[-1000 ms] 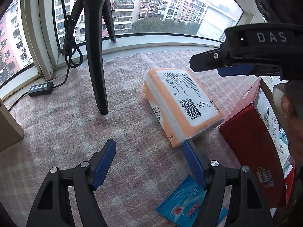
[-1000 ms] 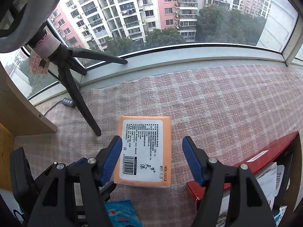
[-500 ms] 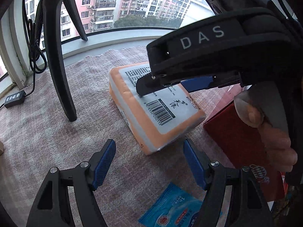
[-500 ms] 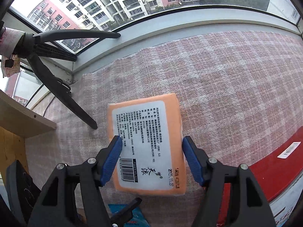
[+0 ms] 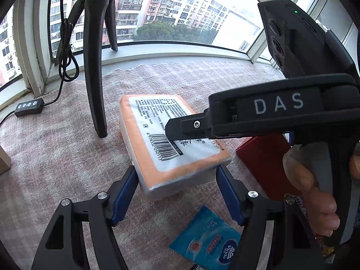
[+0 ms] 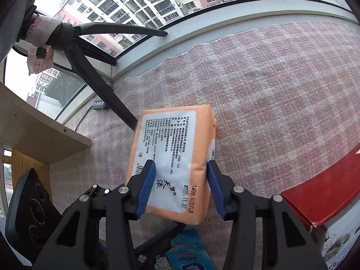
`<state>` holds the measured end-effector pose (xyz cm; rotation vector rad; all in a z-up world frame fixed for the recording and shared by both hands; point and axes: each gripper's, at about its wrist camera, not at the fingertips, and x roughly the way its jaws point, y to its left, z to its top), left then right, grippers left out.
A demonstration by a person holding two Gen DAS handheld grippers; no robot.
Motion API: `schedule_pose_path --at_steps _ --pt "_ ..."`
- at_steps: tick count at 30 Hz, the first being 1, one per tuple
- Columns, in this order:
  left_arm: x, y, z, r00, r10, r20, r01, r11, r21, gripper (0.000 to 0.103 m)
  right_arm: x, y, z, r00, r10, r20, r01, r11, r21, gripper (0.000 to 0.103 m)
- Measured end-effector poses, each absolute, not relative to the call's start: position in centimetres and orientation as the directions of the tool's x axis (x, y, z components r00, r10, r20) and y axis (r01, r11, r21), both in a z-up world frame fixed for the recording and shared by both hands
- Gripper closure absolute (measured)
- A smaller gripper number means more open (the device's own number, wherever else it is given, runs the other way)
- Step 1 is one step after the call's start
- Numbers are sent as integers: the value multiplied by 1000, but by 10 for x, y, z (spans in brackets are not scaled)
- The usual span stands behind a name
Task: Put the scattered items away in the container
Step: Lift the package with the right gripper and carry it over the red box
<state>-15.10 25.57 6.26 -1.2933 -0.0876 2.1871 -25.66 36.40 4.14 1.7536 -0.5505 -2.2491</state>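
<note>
Now right gripper [image 6: 181, 185] clamped on orange tissue pack [image 6: 173, 157], left gripper [image 5: 177, 193] open, just below it.

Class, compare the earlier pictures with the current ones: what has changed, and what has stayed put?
The right gripper came down over the orange tissue pack and narrowed its jaws onto its sides. The left gripper moved up to the pack's near end, jaws open. The blue wipes packet and red box stayed put.
</note>
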Motion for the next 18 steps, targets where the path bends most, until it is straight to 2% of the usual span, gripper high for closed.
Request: schedule_pose_path --at_steps 8,18 --pt "-124 241 83 -401 511 -760 -429 -838 -337 34 -238 350 56 -263 -459 -848 -23 -876 482 56" --pt "-74 236 152 -470 533 -704 -477 -824 -305 34 -189 356 123 -380 -486 -787 44 -860 509 56"
